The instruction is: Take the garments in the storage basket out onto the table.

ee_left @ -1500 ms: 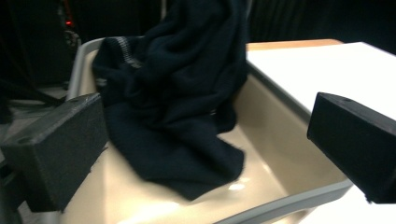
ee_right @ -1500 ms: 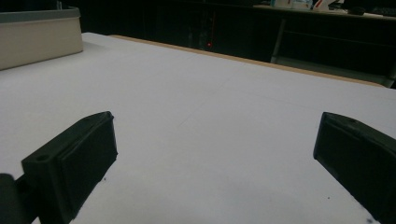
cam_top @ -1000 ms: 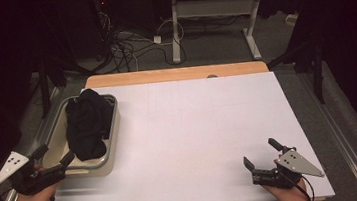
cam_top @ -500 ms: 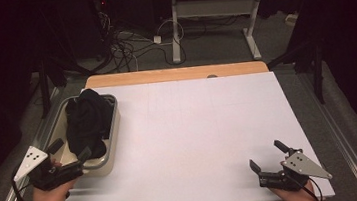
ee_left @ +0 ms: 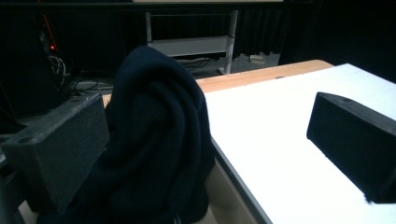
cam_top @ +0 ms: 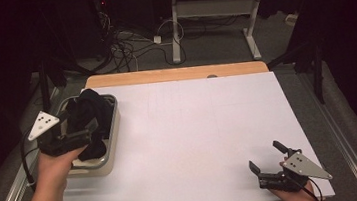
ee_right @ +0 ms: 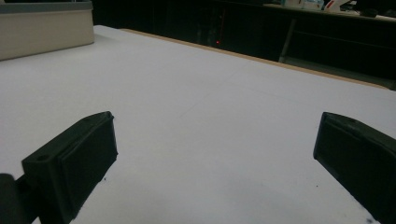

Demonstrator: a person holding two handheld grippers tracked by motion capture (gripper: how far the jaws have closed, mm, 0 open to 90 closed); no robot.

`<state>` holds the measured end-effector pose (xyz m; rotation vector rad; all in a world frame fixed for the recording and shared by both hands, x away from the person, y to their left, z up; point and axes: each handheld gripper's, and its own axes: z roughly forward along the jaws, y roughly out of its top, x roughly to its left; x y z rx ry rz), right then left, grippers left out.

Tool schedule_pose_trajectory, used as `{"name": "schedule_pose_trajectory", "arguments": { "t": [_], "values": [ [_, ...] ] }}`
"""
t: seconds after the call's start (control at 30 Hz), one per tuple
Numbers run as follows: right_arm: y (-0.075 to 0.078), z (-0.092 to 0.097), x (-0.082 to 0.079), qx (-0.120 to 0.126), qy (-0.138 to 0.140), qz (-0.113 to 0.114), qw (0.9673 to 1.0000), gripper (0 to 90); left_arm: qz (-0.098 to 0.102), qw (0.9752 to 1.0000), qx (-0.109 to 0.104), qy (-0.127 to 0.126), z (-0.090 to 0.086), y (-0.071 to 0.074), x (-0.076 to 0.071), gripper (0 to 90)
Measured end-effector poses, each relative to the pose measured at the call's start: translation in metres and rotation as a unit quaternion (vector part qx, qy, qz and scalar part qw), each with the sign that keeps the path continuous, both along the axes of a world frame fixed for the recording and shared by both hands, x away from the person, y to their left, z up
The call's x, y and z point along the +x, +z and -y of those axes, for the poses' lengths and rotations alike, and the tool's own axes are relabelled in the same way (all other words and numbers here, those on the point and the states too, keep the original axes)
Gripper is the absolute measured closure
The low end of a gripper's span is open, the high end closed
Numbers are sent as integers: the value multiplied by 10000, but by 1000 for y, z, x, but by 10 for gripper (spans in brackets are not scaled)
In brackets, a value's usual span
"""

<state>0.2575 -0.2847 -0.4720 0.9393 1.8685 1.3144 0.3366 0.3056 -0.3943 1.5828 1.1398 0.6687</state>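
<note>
A dark, crumpled cloth (cam_top: 88, 121) is heaped in a pale tray (cam_top: 112, 137) at the table's left edge. My left gripper (cam_top: 82, 138) is at the tray's near end, up against the cloth. In the left gripper view the cloth (ee_left: 154, 154) bulges between the wide-apart jaws, close against the left jaw, while the right jaw hangs over the white tabletop; the left gripper (ee_left: 205, 112) is open. My right gripper (cam_top: 265, 156) rests near the table's front right corner. It is open, and the right gripper (ee_right: 215, 140) has only bare tabletop between its jaws.
The white tabletop (cam_top: 194, 129) spreads between the two grippers, with a wooden strip (cam_top: 174, 74) along its far edge. The tray (ee_right: 42, 25) is far off in the right gripper view. Cables and table legs lie on the floor beyond.
My left gripper has moved forward and rightward from the table's front left to the tray and now reaches the cloth. The right gripper has drifted slightly toward the front edge.
</note>
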Motion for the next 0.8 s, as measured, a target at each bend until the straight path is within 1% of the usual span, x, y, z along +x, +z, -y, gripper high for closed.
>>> {"name": "schedule_pose_trajectory", "arguments": {
  "t": [0.03,0.07,0.1,0.13,0.17,0.2,0.23,0.27,0.3,0.33,0.37,0.4,0.43,0.47,0.5,0.53,0.57,0.6,0.63,0.7,0.73,0.77,0.8],
  "values": [
    [1,1,0,22,-7,6,10000,0,-53,10000,-33,15,0,0,6,0],
    [1,1,0,22,-7,6,10000,0,-53,10000,-33,15,0,0,6,0],
    [1,1,0,43,-17,2,10000,0,-86,9999,-27,45,0,0,12,0],
    [2,2,0,57,-37,14,10000,0,-183,9998,85,83,0,1,23,0],
    [2,2,0,57,-37,14,10000,0,-183,9998,85,83,0,1,23,0],
    [2,2,-1,58,-34,19,10000,0,-192,9997,95,122,-1,2,28,0],
    [2,2,-1,64,-32,24,10000,0,-213,9997,52,140,-2,2,33,0],
    [1,1,0,74,-49,0,10000,0,-286,9994,66,167,-5,4,44,2],
    [1,1,0,91,-51,-18,9999,0,-330,9992,112,205,-7,6,49,14],
    [1,0,1,95,-41,-20,9999,0,-392,9990,72,207,-9,7,54,14],
    [1,0,1,95,-41,-20,9999,0,-392,9990,72,207,-9,7,54,14],
    [0,-1,1,73,-17,-31,10000,0,-500,9983,22,290,-14,9,63,14],
    [0,-1,1,73,-17,-31,10000,0,-500,9983,22,290,-14,9,63,24],
    [0,-2,1,74,-15,-29,10000,0,-636,9972,42,402,-19,10,73,43],
    [0,-2,1,86,-20,-38,10000,0,-695,9967,18,428,-22,10,78,45],
    [0,-1,1,94,-20,-39,9999,0,-738,9964,1,413,-24,10,82,45],
    [0,-1,1,94,-20,-39,9999,0,-738,9964,1,413,-24,10,82,45],
    [0,0,1,120,-45,-52,9999,0,-877,9954,-90,364,-27,9,90,45],
    [0,0,1,120,-45,-52,9999,0,-877,9954,-90,364,-27,9,90,45],
    [-1,0,1,106,-60,-59,9999,0,-989,9943,-163,355,-29,7,98,45],
    [-1,0,1,114,-74,-71,9999,0,-1112,9928,-224,389,-32,2,105,45],
    [-1,0,1,114,-74,-71,9999,0,-1112,9928,-224,389,-32,2,105,45],
    [-1,0,1,124,-74,-77,9999,0,-1315,9901,-304,388,-36,-5,111,45]
  ]
}}
